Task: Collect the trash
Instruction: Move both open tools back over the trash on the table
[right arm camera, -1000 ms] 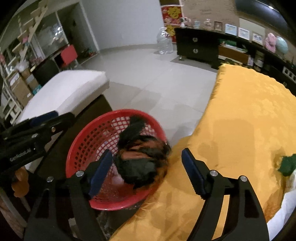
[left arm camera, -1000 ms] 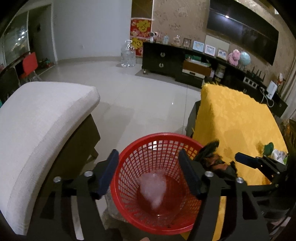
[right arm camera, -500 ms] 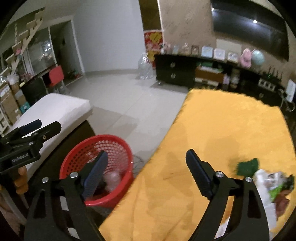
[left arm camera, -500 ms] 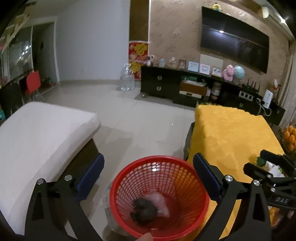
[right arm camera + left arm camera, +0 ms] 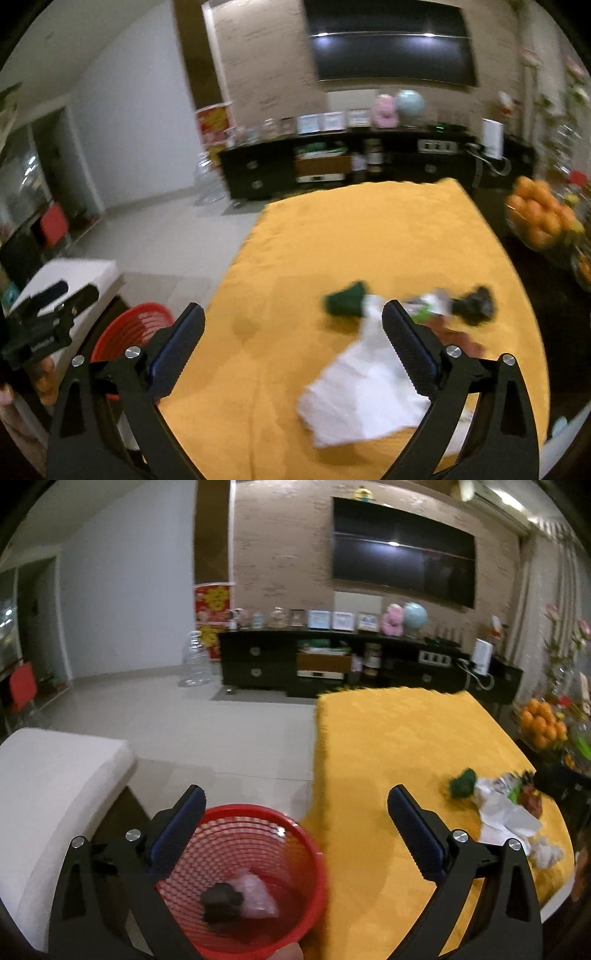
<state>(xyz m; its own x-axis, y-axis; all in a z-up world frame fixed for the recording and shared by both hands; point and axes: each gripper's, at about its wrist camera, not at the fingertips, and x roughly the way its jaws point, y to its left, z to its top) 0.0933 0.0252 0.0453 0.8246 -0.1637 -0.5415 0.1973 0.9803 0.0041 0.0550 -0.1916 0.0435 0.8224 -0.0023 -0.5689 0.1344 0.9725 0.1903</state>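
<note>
Trash lies in two places. A dark lump [image 5: 221, 901] and a pinkish crumpled film [image 5: 255, 890] rest on the bottom of the red basket [image 5: 310, 853], which stands on the floor just beside the near left edge of the table [image 5: 388, 746]. The remaining trash sits on the table's yellow cloth toward its right side: a green wad [image 5: 345, 301], a white crumpled sheet [image 5: 354, 384], a dark wad [image 5: 476, 301] and small mixed scraps between them, all close together; blur hides which pieces touch.

Left hand-held gripper [image 5: 295, 830]: jaws spread wide, nothing between them, touching nothing. It hangs above the basket's right rim and the table's left edge.

Right hand-held gripper [image 5: 293, 343]: jaws spread wide, nothing held. It hangs over the table, with the white crumpled sheet seen just inside and behind its right finger [image 5: 410, 350]; contact cannot be determined. The left hand-held gripper appears at the left border of this view, near the basket.

Edges and open room:
- The table's left edge drops straight to tiled floor [image 5: 221, 731].
- A white cushioned seat [image 5: 55, 786] stands left of the basket; the basket sits in the gap between seat and table.
- The far half of the yellow cloth is bare.
- A bowl of oranges [image 5: 543, 218] stands beyond the table's right edge.
- A dark cabinet [image 5: 277, 661] lines the far wall, well apart from the table.
</note>
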